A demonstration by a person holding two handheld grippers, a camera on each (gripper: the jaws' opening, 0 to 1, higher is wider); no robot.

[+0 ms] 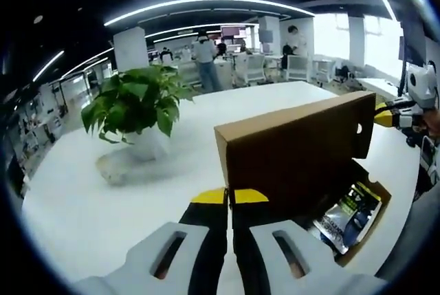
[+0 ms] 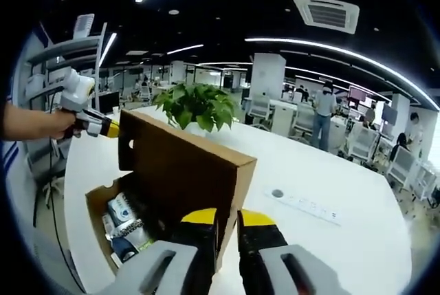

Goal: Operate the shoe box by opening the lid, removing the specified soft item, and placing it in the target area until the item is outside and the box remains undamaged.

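Shoe box (image 1: pixel 295 150) on white table (image 1: pixel 137 192), lid (image 2: pixel 185 164) standing up, shiny packs (image 1: pixel 347 216) inside; left gripper (image 1: pixel 229 197) and right gripper (image 2: pixel 227 218) pinched closed, grasping nothing

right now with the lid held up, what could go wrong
1. The left gripper and right gripper pinch opposite ends of the upright lid; uneven pulling could tear its cardboard hinge.
2. The box sits near the table edge; a tug may slide it off.
3. The potted plant stands just beyond the lid; swinging it further back might hit it.
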